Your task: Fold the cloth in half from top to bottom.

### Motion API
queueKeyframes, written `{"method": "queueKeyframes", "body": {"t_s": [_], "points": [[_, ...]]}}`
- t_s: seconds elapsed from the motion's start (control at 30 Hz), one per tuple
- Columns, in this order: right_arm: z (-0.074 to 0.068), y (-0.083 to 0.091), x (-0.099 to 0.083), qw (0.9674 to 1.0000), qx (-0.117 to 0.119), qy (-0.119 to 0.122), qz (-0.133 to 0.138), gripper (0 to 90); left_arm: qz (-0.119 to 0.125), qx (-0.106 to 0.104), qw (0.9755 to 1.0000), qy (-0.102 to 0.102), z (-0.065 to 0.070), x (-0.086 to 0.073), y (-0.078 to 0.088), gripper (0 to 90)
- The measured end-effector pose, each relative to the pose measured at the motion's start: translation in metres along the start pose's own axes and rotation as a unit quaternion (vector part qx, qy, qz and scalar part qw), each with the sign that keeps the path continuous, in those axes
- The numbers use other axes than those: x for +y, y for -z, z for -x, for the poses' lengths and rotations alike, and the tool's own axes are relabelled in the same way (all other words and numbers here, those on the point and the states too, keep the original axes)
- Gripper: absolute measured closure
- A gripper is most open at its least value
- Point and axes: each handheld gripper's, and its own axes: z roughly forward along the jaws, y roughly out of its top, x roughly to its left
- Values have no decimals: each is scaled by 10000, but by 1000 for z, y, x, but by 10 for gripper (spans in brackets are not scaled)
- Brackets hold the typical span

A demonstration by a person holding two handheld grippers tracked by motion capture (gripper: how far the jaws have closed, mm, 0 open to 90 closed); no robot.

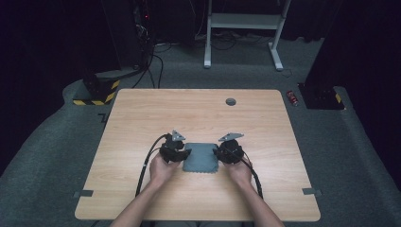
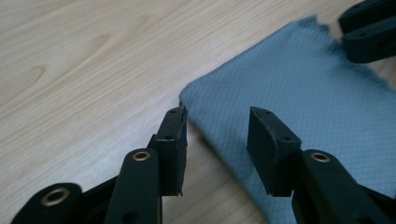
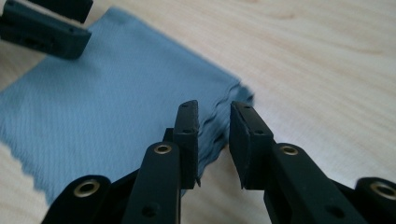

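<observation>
A folded grey-blue cloth [image 1: 201,158] lies flat on the wooden table [image 1: 198,113], between my two hands. My left gripper [image 1: 185,154] is at the cloth's left edge. In the left gripper view its jaws [image 2: 217,126] stand apart over the cloth's [image 2: 303,88] corner, with the pads not touching it. My right gripper [image 1: 216,153] is at the cloth's right edge. Its jaws [image 3: 214,121] leave a narrow gap around the layered edge of the cloth [image 3: 102,98], without pressing on it. Each gripper view shows the other gripper across the cloth.
A round grey cable hole [image 1: 231,101] sits near the table's far edge. Grey tape tabs [image 1: 83,193] mark the near left and right edges. On the floor beyond are a black-and-yellow block [image 1: 97,92] with cables and a white desk frame [image 1: 243,28].
</observation>
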Motion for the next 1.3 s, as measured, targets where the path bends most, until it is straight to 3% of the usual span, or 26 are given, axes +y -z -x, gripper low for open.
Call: {"method": "queueKeyframes", "body": {"t_s": [0.1,0.2,0.4,0.57,0.97,1.3], "points": [[-4,-2,-5,9999,-61,95,-26,731,-12,-33,9999,160,-3,-3,-4,570],[-3,-3,-5,9999,-62,88,-28,721,-9,0,9998,180,-2,-3,-2,543],[-3,7,-8,9999,5,-12,133,687,254,-268,9984,430,-7,-6,10,517],[0,16,-13,9997,4,-97,243,672,428,-326,9975,459,-8,-10,19,511],[10,42,-32,9983,-63,-347,474,660,905,-433,9927,664,-15,-31,52,494],[12,53,-42,9974,-74,-401,600,659,1038,-344,9917,670,-18,-44,67,489]]}}
